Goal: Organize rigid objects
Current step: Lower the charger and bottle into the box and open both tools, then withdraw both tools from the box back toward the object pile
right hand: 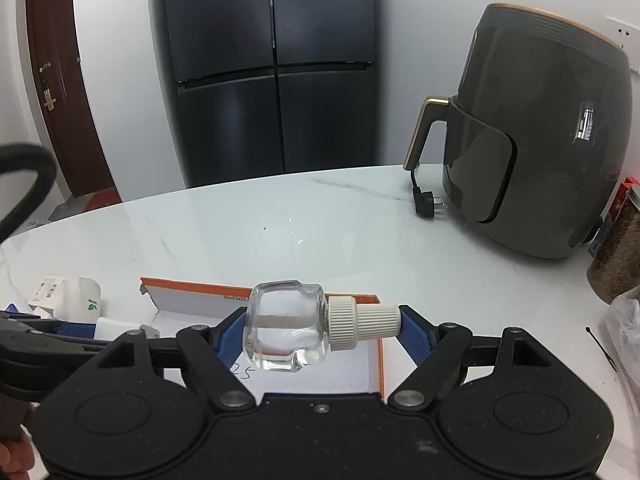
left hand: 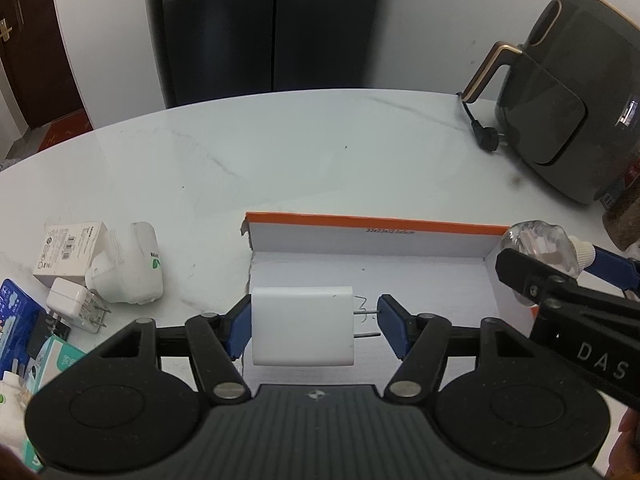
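Left wrist view shows the left gripper (left hand: pixel 316 326) spread wide over a shallow white box with an orange rim (left hand: pixel 376 222) on the white marble table (left hand: pixel 280 152). A white charger (left hand: pixel 302 326) sits between the blue pads (left hand: pixel 240 330); the left pad touches its flat end, while its metal prongs point at the right pad with a gap before it, so I cannot tell whether it is gripped or resting in the box. Near the table's left edge lie a smaller white plug (left hand: pixel 70 304), a white carton (left hand: pixel 70 248) and a white plug-in device (left hand: pixel 132 264). A dark air fryer (left hand: pixel 568 100) stands at the far right corner.

Right wrist view shows the right gripper (right hand: pixel 322 326) clamped on a clear glass bottle (right hand: pixel 286 326) lying sideways, ribbed white cap (right hand: pixel 364 322) against the right pad, above the box's right side.
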### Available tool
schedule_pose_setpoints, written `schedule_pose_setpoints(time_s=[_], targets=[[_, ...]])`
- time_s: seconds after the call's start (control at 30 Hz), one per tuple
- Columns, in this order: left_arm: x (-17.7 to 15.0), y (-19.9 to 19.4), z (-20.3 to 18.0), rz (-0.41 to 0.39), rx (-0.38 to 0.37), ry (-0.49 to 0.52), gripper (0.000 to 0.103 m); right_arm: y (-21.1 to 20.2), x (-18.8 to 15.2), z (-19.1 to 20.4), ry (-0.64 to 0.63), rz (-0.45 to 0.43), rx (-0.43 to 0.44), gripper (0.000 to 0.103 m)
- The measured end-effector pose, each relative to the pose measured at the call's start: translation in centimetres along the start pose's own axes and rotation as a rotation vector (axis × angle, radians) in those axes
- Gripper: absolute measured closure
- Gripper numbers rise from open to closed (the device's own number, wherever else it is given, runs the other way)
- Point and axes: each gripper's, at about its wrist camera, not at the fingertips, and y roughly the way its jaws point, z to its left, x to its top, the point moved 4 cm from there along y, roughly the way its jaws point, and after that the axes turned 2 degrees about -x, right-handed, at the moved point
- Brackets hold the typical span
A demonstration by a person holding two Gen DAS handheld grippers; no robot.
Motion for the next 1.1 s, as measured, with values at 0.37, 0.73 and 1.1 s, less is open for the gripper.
schedule_pose_setpoints(time_s=[0.37, 0.73, 1.1], targets=[[-0.1, 1.4, 0.0, 0.009, -0.018, 0.027, 0.037, 1.5, 0.3, 0.3, -0.026, 0.001, -0.002, 0.010], [-0.1, 2.6, -1.2, 0.023, -0.062, 0.040, 0.037, 0.0, 0.6, -0.8, -0.044, -0.083, -0.004, 0.010], [0.1, 2.3, -3.1, -0.004, -0.123, 0.051, 0.015, -5.6, -1.6, -2.9, -0.033, -0.110, -0.065, 0.010]])
